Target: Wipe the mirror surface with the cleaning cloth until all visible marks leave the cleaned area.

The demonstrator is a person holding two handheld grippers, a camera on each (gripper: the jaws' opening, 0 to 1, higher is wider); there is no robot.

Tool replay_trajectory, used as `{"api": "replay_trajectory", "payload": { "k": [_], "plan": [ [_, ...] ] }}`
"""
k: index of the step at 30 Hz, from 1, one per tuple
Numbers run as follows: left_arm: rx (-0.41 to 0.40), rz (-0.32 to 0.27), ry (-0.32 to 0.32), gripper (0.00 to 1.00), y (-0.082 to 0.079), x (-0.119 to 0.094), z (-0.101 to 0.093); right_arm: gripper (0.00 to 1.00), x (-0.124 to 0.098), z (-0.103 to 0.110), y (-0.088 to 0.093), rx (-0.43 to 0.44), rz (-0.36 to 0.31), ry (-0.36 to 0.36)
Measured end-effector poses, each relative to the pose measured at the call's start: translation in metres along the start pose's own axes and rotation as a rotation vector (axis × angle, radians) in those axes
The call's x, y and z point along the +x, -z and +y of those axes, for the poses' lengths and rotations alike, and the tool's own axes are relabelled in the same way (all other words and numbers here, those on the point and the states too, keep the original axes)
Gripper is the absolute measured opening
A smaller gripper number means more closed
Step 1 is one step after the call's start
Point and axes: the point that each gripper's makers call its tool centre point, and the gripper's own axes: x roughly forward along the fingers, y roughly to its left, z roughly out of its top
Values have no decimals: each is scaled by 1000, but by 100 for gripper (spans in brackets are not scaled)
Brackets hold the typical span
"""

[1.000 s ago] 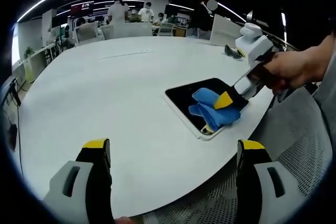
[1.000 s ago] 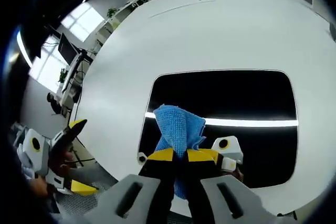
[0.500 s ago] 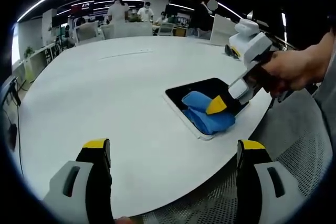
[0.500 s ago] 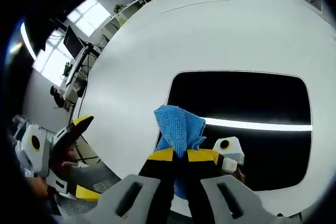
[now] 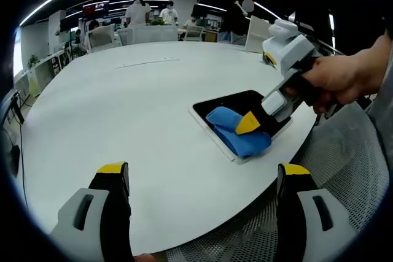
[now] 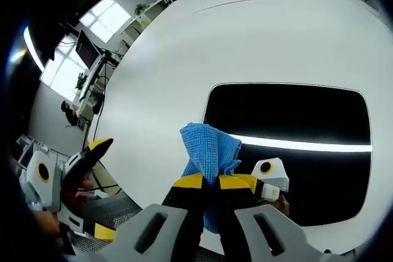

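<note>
Right gripper (image 6: 210,181), clamped on the blue cloth (image 6: 209,148), was pressed at the mirror (image 6: 295,115) edge — wiping under way, further passes judged needed — left gripper (image 5: 199,179) held agape.

nubby blue cloth (image 6: 209,151) on glossy dark mirror (image 6: 295,121); smooth matt white table (image 5: 123,102).

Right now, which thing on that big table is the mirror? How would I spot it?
Find the big white table and follow its near edge towards the person's hand. The mirror lies flat there: a dark rounded rectangle with a white rim, a blue cloth pressed on it. It is the only dark patch on the white.
</note>
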Motion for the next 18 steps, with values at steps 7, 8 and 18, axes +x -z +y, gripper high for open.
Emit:
{"api": "replay_trajectory", "payload": {
  "k": [7, 8, 18],
  "plan": [
    [1, 1, 0, 99, 0, 0, 0, 1, -1, 0, 0, -5, 0, -2],
    [3, 2, -1, 99, 0, 0, 0, 1, -1, -1, -1, -4, 2, -4],
    [4, 6, 2, 99, 0, -1, -1, 1, 5, -7, -18, -9, -9, 7]
  ]
}}
